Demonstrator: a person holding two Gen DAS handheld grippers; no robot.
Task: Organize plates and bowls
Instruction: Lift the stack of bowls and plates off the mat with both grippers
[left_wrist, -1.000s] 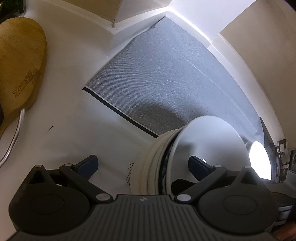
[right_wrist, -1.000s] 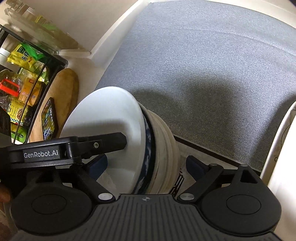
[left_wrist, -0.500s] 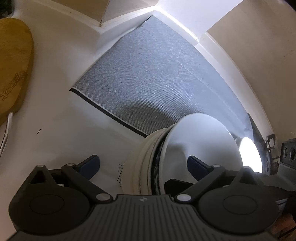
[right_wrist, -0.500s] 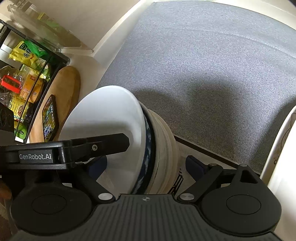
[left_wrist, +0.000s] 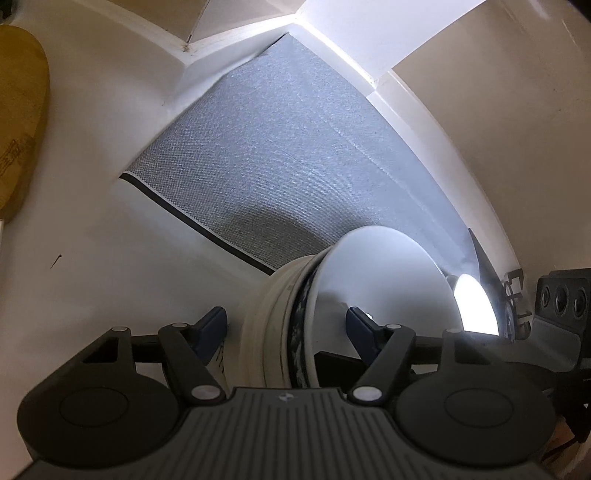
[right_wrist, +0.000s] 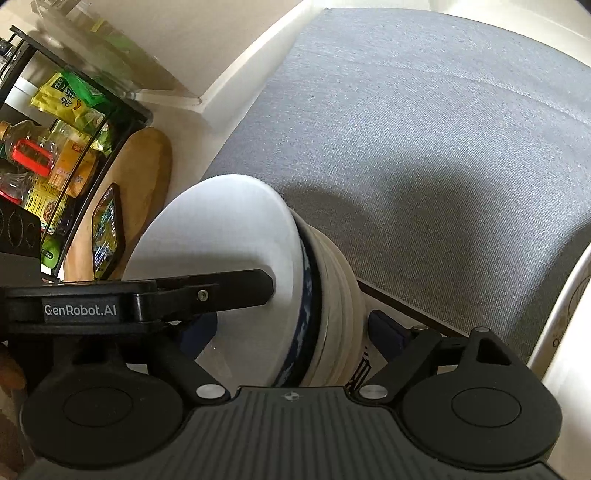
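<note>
Both grippers, left and right, clamped one stack of bowls on edge above the grey mat; equal squeeze, lowered level, looked safest

On my feeds I see a stack of cream-white bowls, 1 of them banded in a dark blue mottled pattern, with a plain white plate against it. The mat beyond is grey woven fabric with a black edge stripe. The bench is white. Both grippers are black with dark blue pads. At far left, the wooden board is tan.
</note>
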